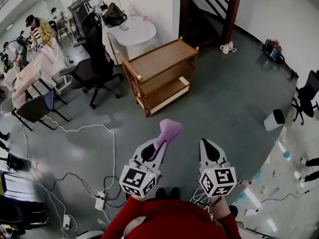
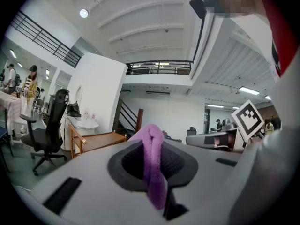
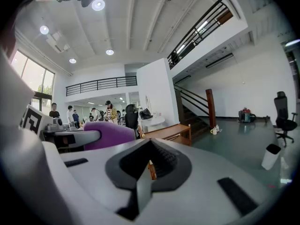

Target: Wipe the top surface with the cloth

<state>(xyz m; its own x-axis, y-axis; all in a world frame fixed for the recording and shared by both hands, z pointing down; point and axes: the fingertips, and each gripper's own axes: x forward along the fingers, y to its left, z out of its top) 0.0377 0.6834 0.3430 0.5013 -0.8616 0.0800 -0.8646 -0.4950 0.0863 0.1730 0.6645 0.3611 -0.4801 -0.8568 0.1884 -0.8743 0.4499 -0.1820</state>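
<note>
Ahead of us on the grey floor (image 1: 219,93) stands the brown wooden three-shelf trolley (image 1: 162,59), well apart from both tongs. A black wheeled office chair (image 1: 94,59) is left of it, a white round bench (image 1: 135,34) behind it, and a dark staircase (image 1: 209,14) behind to its right. The purple cloth (image 1: 168,131) sits between the jaws of the left tongs (image 1: 158,146). The right tongs (image 1: 208,144) are just beside them.

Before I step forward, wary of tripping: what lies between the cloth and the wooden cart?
Only bare grey floor, in the head view, between the cloth in the left tool and the cart.
</note>
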